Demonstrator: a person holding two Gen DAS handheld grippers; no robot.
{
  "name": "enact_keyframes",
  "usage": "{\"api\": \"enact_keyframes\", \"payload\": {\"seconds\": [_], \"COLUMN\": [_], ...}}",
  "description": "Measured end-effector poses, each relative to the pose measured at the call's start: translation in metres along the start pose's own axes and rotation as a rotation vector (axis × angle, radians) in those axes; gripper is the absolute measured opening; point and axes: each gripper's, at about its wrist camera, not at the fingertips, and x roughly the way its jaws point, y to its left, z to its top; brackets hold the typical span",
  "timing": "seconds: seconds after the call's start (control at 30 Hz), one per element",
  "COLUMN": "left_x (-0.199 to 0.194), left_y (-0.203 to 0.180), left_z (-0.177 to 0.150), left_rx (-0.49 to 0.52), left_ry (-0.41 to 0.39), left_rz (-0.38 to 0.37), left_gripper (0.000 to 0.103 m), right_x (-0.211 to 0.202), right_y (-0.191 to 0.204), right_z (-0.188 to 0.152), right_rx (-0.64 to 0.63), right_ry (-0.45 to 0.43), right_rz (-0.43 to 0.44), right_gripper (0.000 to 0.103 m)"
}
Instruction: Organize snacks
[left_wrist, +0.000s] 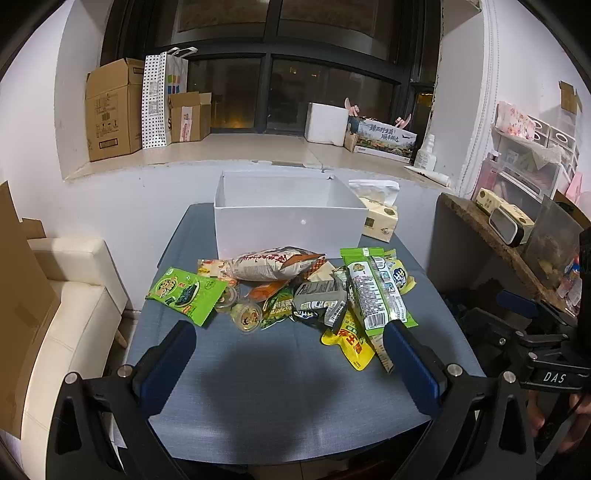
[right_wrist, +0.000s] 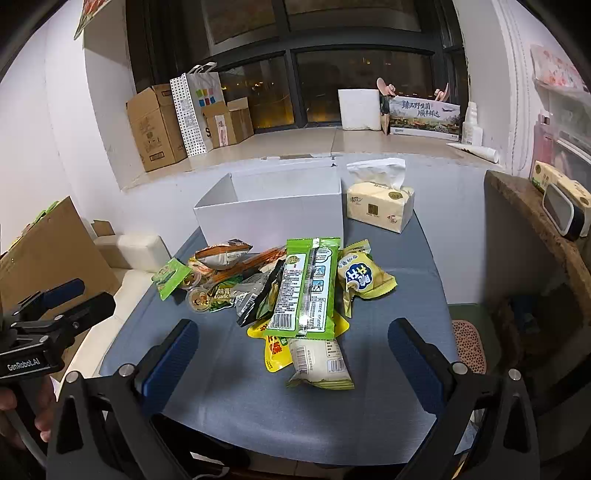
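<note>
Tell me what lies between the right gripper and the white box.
In the right wrist view, the snack pile lies between the open right gripper and the white box: nearest, a pale packet, then the long green packet. Only bare blue table lies before the pile.

Blue table (left_wrist: 280, 387): snack pile (left_wrist: 295, 291) mid, white box (left_wrist: 288, 225) behind, tissue pack (left_wrist: 380, 218) beside box.

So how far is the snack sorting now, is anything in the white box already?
Done: nothing that shows. The part of the white box in view holds no snack, though its floor is hidden. In hand: nothing; the left gripper and right gripper are both open and hold nothing, above the table. Left: the whole snack pile in front of the box.
</note>
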Motion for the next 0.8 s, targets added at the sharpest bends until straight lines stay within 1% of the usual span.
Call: {"api": "enact_keyframes", "payload": {"seconds": [0.4,0.8], "left_x": [0.0039,0.0038], "left_y": [0.0004,0.0010], "left_z": [-0.0025,-0.0016], "left_rx": [-0.009,-0.008], "left_ry": [0.018,0.017], "left_rz": [-0.004,-0.005], "left_gripper": [0.103,0.103], "right_x": [-0.0004,0.0009], "right_y": [0.0047,0.0082], "right_z": [0.0009,-0.0014], "right_rx": [-0.018,-0.038], "right_ry": [0.000,0.001], "right_rz": [-0.002,-0.011], "right_gripper": [0.103,0.103]}}
